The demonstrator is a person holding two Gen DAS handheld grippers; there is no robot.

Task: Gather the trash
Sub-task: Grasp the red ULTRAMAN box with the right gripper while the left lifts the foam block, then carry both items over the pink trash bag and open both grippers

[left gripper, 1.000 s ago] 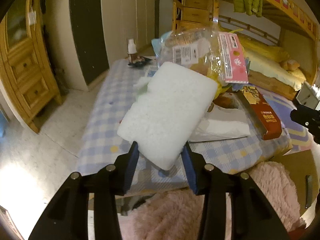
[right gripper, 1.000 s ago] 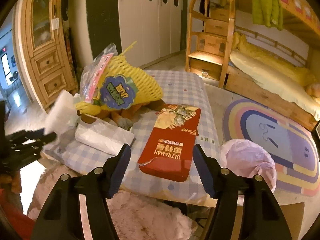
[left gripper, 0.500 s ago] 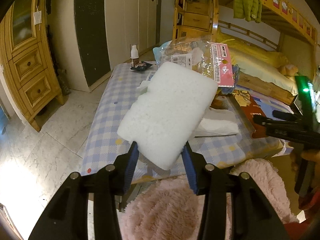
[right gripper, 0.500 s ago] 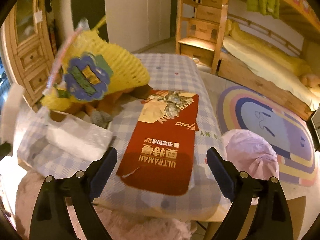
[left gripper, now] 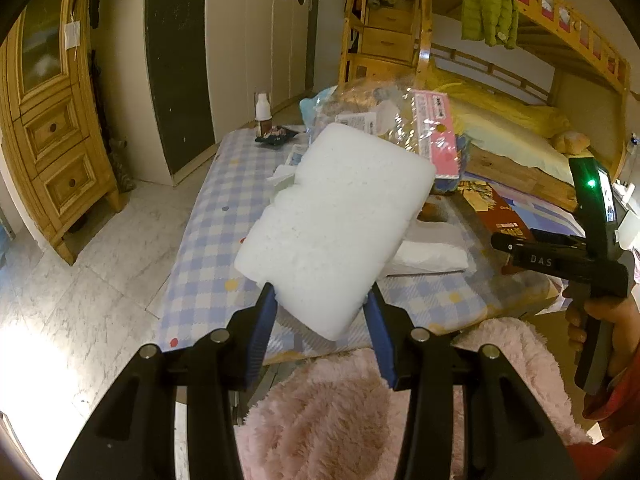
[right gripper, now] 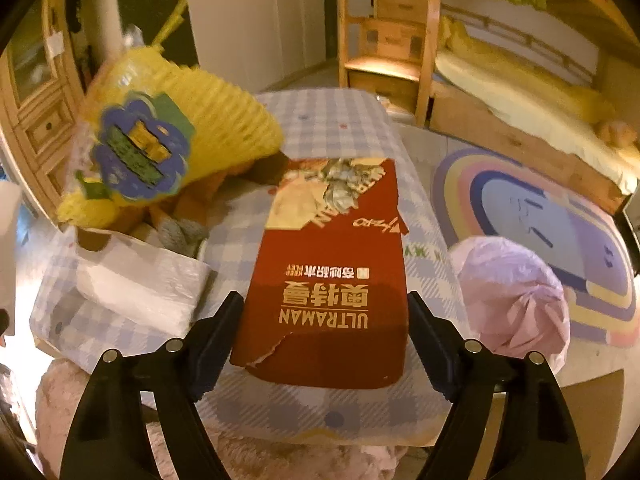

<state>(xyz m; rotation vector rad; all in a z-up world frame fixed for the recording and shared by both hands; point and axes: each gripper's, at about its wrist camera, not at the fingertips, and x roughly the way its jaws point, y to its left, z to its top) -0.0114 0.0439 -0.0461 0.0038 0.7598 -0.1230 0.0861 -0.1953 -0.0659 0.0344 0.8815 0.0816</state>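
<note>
Left gripper [left gripper: 322, 312]: pinches the lower corner of a white foam block [left gripper: 334, 228], held up over the checked tablecloth [left gripper: 208, 272].
Right gripper [right gripper: 325, 332]: jaws have just been closing, now spread either side of the near end of the red Ultraman box [right gripper: 328, 292]; contact cannot be told.
Left view only: a small bottle [left gripper: 263, 114] at the far end; a hand [left gripper: 600, 320] gripping the right tool.
Right view only: yellow foam net [right gripper: 188, 128], white plastic bag [right gripper: 140, 280], lilac bag [right gripper: 516, 296] off the table's edge.
</note>
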